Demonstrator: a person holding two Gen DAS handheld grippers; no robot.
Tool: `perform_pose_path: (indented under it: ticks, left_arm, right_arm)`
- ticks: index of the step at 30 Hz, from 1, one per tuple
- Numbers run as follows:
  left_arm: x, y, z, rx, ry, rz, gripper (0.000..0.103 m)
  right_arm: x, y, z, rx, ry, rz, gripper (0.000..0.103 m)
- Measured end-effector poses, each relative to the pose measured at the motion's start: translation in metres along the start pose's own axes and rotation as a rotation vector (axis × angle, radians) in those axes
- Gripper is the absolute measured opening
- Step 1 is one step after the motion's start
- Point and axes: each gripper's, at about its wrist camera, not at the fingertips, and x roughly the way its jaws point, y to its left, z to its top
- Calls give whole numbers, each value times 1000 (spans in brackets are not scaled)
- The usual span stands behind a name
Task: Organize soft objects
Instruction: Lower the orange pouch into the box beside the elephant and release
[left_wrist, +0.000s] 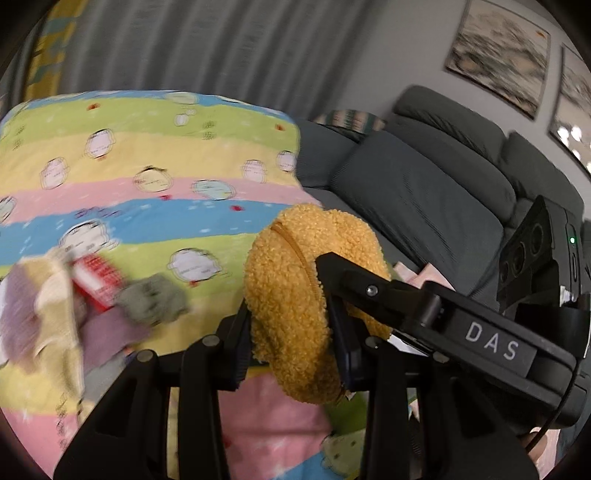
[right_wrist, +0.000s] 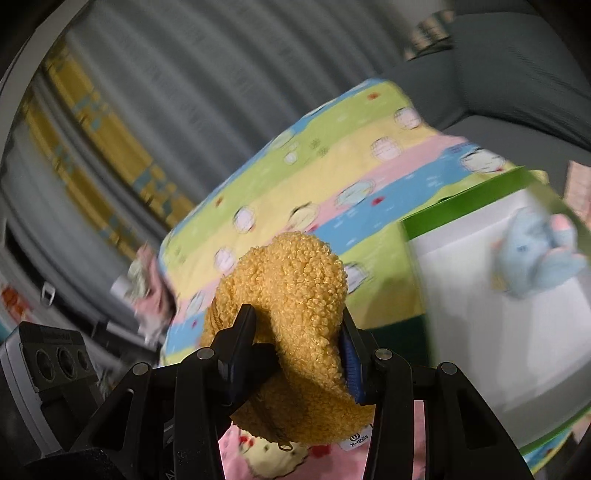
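Note:
A fuzzy yellow zip pouch (left_wrist: 291, 295) hangs above the striped blanket, held by both grippers. In the left wrist view my left gripper (left_wrist: 291, 343) is shut on the pouch's lower part. The right gripper's finger (left_wrist: 354, 280) reaches in from the right and presses on the pouch's upper side. In the right wrist view my right gripper (right_wrist: 295, 343) is shut on the same yellow pouch (right_wrist: 291, 288). The left gripper's body (right_wrist: 48, 362) shows at the lower left. A white box with a green rim (right_wrist: 461, 203) stands to the right with a light blue plush toy (right_wrist: 535, 251) inside.
A blanket striped in pastel colours (left_wrist: 147, 155) covers the surface below. At its left lies a heap of soft things: a grey-green plush (left_wrist: 155, 302), a red-and-white item (left_wrist: 96, 280) and pale cloths (left_wrist: 44, 306). A dark grey sofa (left_wrist: 424, 192) and grey curtains stand behind.

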Motion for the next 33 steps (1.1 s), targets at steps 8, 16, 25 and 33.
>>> perform_pose_path:
  ticks: [8,16,25,33]
  left_arm:
    - [59,-48,20,115,93,-123,35]
    - [121,-69,19,126,252,-224,35]
    - [153,-69,10,97,372,-199,35]
    - [165,-65,4,85,388,-139,42]
  right_arm:
    - [-23,-61,24,155,-94,-81,45]
    - [-24,-108,28,277,-98,-233,45]
    - [-5,-138,27,346,-5,-284,46]
    - [0,-142,26,351,9,-366,46]
